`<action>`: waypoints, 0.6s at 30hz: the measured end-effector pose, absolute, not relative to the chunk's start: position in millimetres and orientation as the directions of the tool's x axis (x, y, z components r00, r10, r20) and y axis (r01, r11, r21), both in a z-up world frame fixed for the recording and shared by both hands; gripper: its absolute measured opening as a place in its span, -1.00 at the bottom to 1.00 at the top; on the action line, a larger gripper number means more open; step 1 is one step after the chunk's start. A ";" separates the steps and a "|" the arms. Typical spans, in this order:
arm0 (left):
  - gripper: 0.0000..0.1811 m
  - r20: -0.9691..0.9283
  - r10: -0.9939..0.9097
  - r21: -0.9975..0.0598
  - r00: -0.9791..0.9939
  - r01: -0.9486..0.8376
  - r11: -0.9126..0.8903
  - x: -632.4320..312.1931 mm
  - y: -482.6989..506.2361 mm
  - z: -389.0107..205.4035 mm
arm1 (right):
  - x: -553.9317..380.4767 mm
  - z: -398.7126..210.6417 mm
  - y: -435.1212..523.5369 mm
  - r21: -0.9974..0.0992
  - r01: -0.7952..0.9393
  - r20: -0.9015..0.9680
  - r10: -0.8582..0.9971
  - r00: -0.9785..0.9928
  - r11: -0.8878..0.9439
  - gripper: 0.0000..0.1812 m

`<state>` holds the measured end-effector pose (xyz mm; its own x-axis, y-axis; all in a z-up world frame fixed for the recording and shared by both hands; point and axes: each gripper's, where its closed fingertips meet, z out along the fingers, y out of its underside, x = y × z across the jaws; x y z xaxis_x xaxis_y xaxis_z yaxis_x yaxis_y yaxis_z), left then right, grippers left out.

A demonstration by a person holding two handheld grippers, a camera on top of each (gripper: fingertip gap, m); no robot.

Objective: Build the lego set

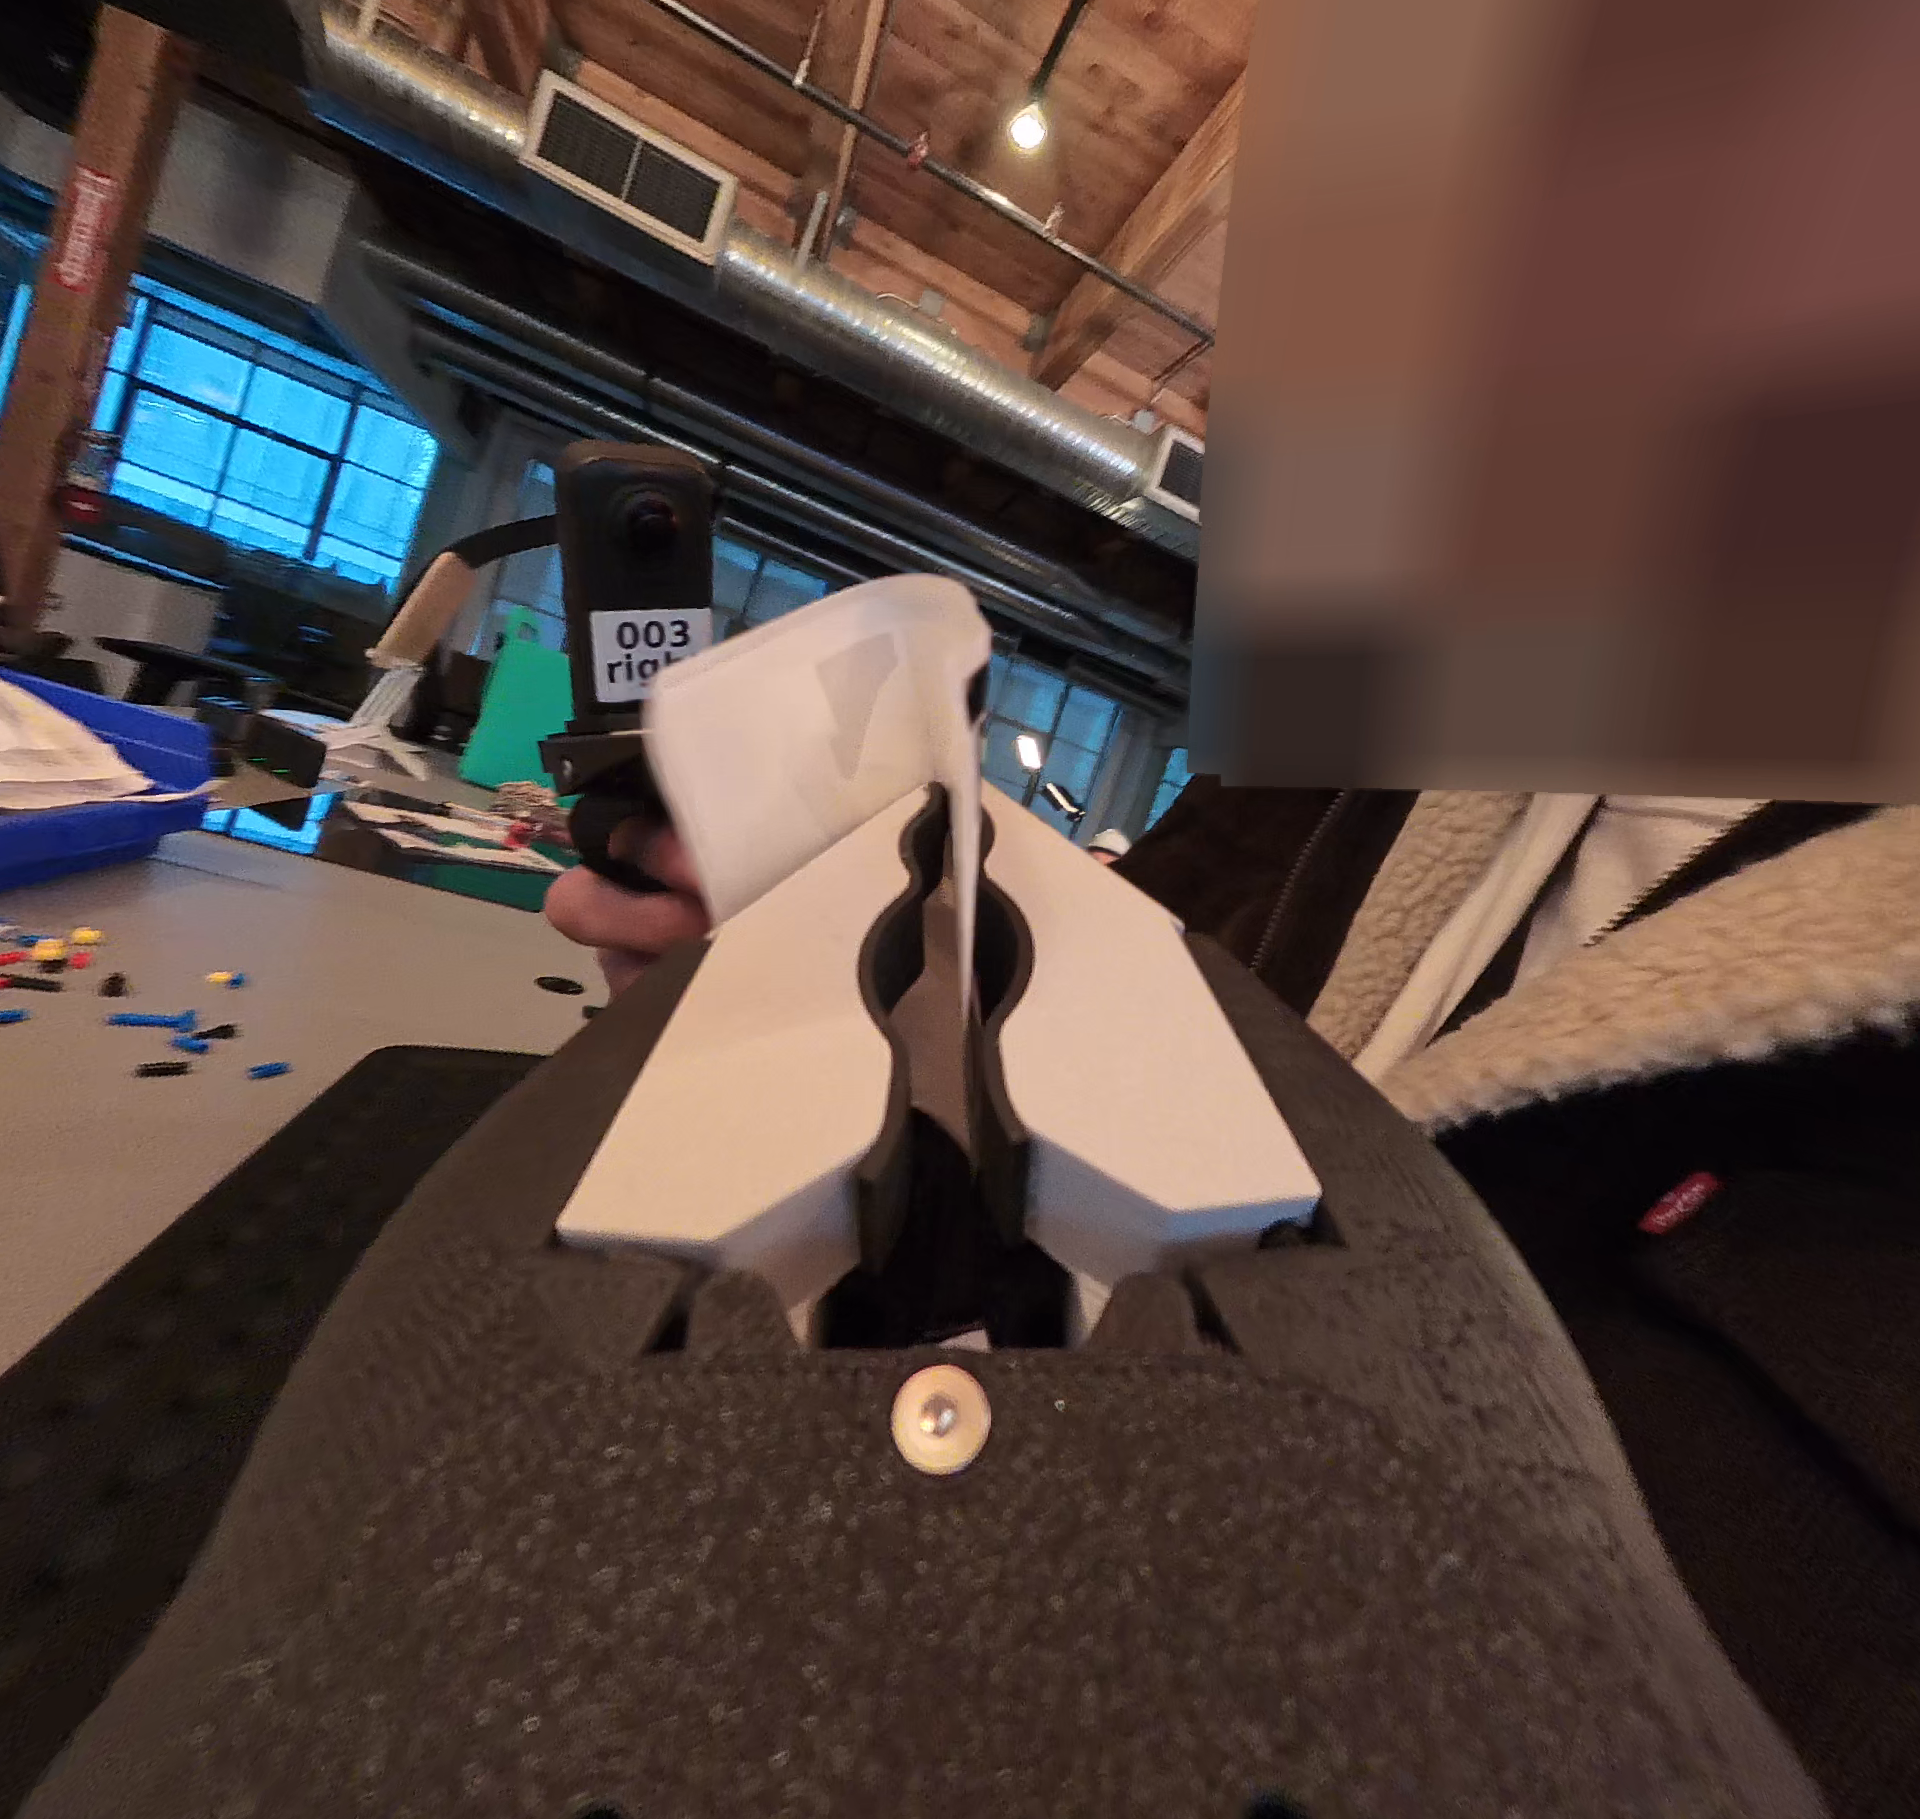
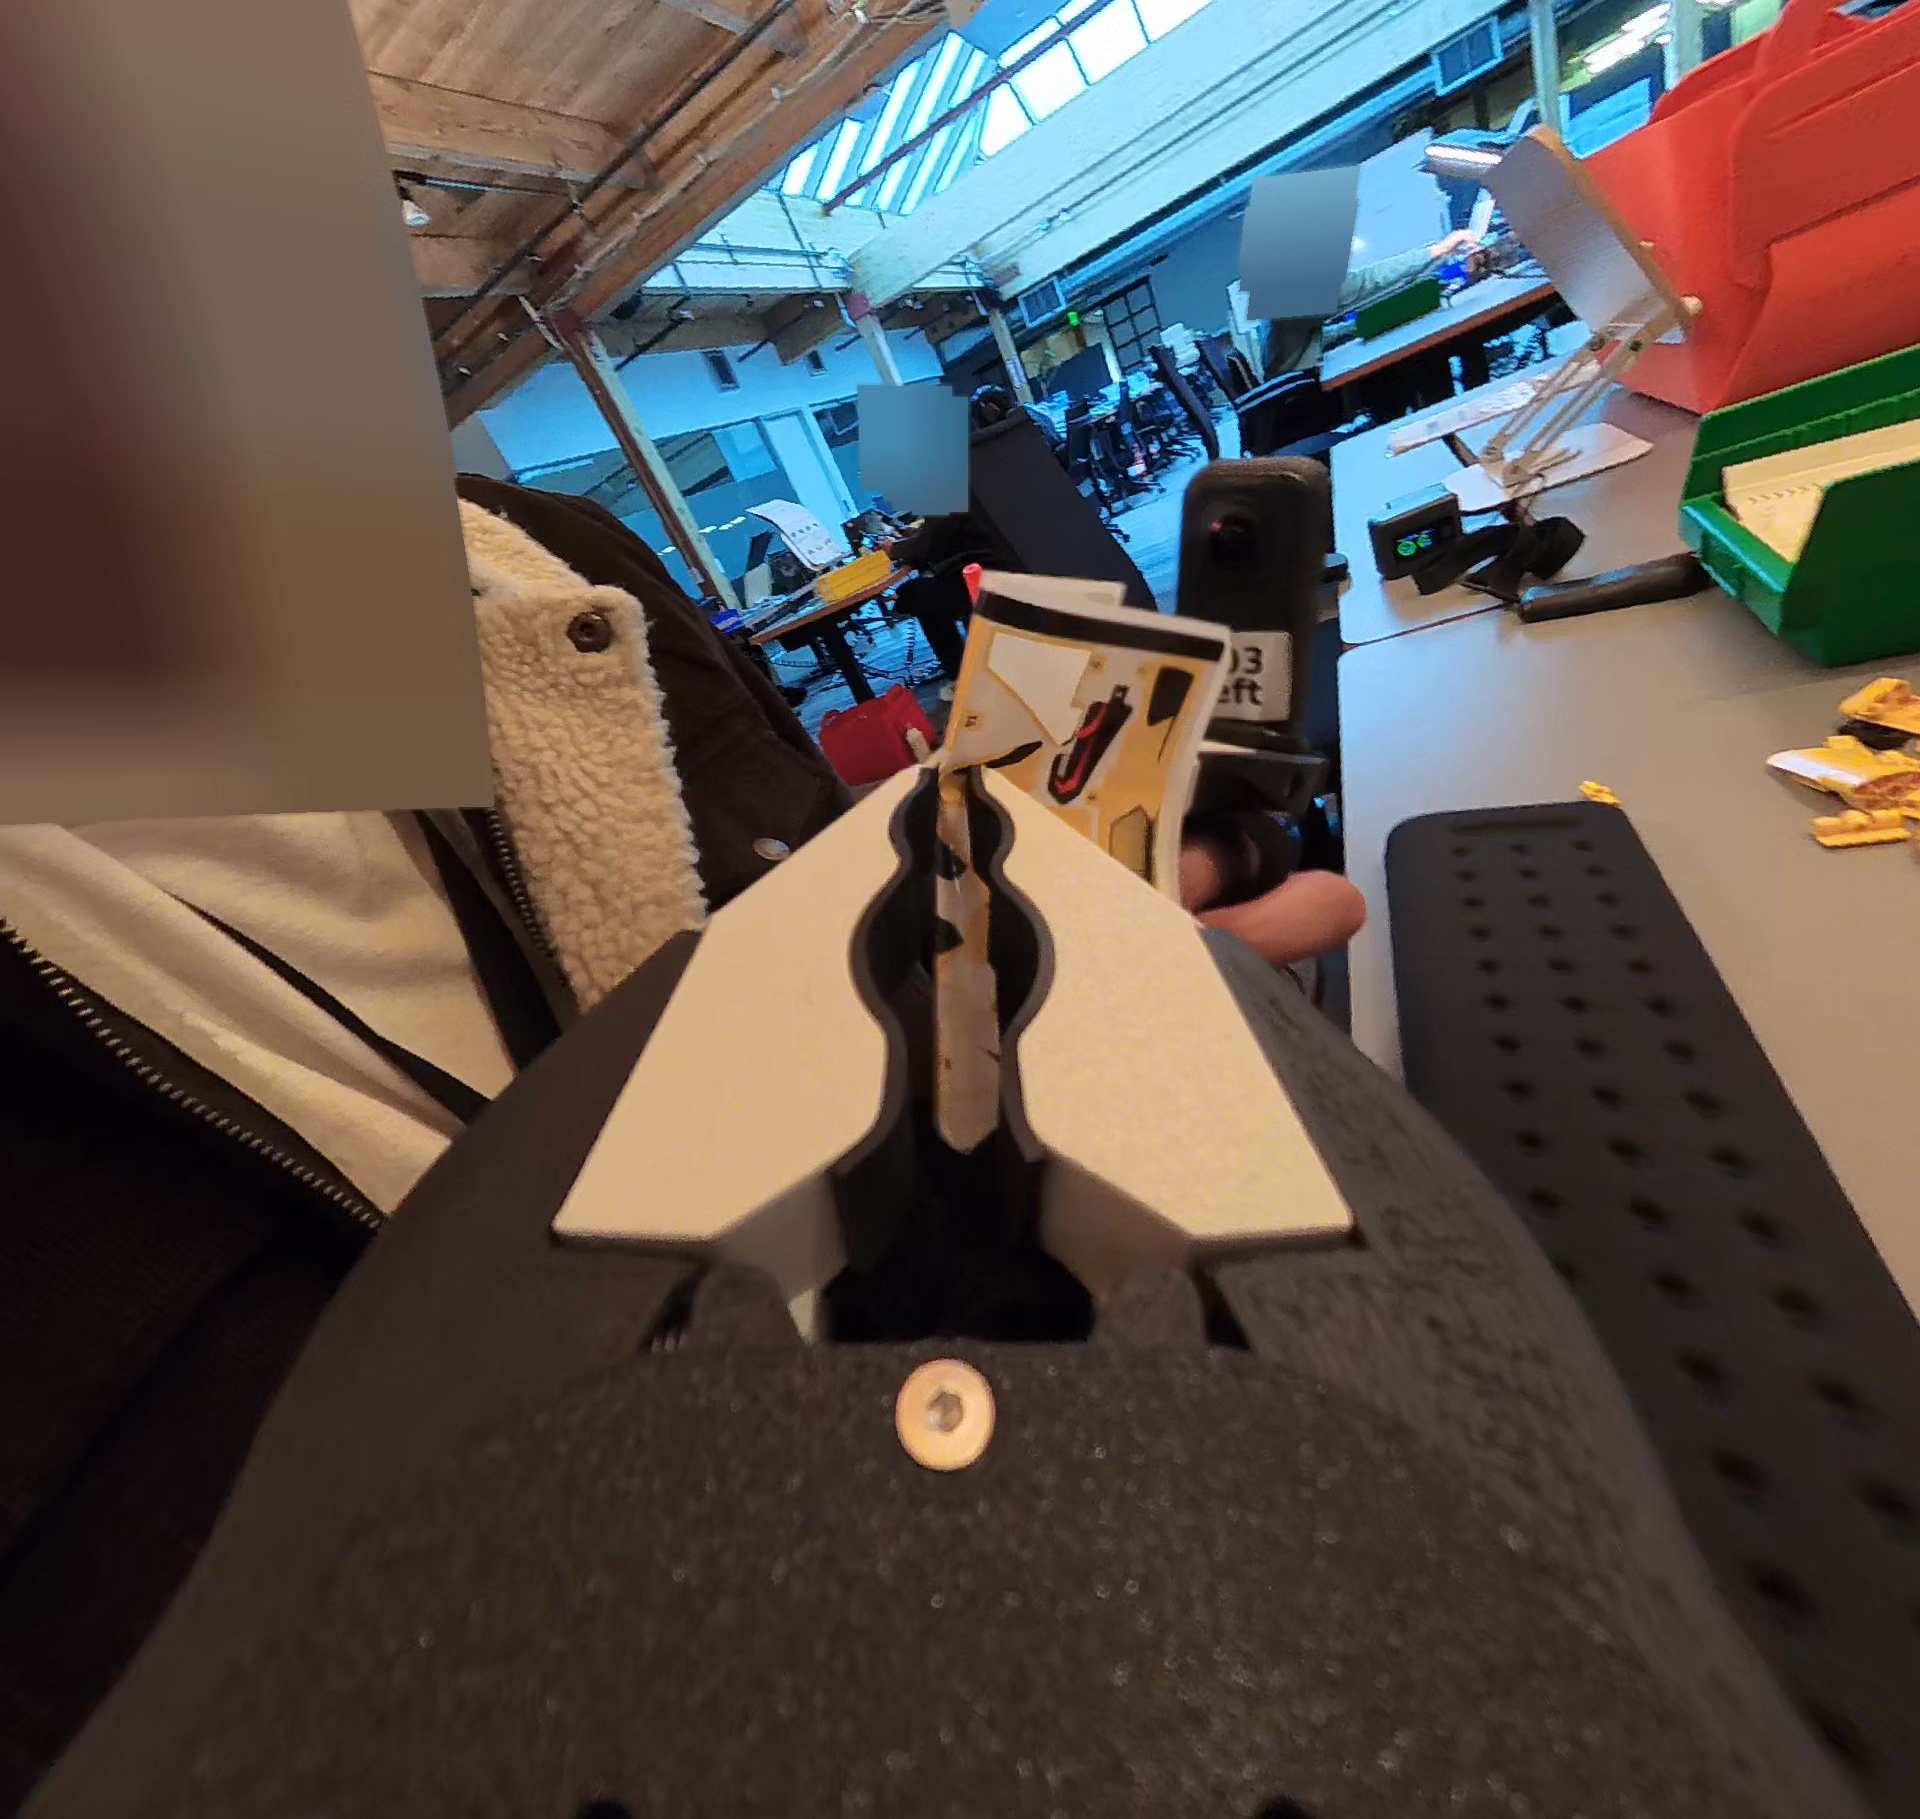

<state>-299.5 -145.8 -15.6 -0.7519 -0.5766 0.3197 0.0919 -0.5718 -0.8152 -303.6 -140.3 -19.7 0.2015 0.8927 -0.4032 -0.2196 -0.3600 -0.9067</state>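
Both grippers pinch one small paper sheet, held up in the air in front of the person.

The sheet [image 2: 1081, 730], white on the back and printed in yellow, black and red on the front, looks like a sticker sheet; its edge stands between the jaws of the right gripper [image 2: 961, 813], which are closed on it. The left gripper [image 1: 951, 813] also has its jaws clamped on the sheet [image 1: 821, 730], which curls over to the left above them. Behind the sheet a hand [image 1: 613, 912] holds the other gripper's handle with its black camera. The person wears a dark jacket [image 1: 1662, 1250] with a fleece collar. Small blue, black, red and yellow lego pieces [image 1: 156, 1021] lie scattered on the grey worktop [image 1: 312, 938], near a blue bin [image 1: 104, 793]. In the right wrist view a green bin [image 2: 1808, 564] and yellow pieces [image 2: 1860, 761] are on the worktop.
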 end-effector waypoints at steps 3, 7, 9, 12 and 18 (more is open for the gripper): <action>-1.00 0.311 -0.566 -0.815 -0.763 0.092 -0.572 -300.9 -148.8 -15.0 | -305.1 -18.4 -143.3 -0.907 -0.220 -0.401 0.898 0.182 -0.360 -0.96; -1.00 0.305 -0.562 -0.818 -0.769 0.090 -0.568 -301.8 -150.0 -15.1 | -306.4 -17.9 -144.6 -0.909 -0.215 -0.397 0.900 0.179 -0.358 -0.96; -1.00 0.304 -0.560 -0.819 -0.771 0.089 -0.568 -302.2 -150.6 -14.4 | -306.6 -18.0 -145.4 -0.906 -0.217 -0.401 0.900 0.170 -0.363 -0.96; -1.00 0.298 -0.554 -0.822 -0.777 0.087 -0.563 -302.8 -152.8 -14.1 | -307.5 -17.0 -148.6 -0.901 -0.223 -0.407 0.903 0.138 -0.372 -0.96; -1.00 0.285 -0.555 -0.825 -0.781 0.094 -0.557 -304.9 -153.4 -12.8 | -305.1 -13.5 -151.4 -0.893 -0.241 -0.414 0.903 0.114 -0.379 -1.00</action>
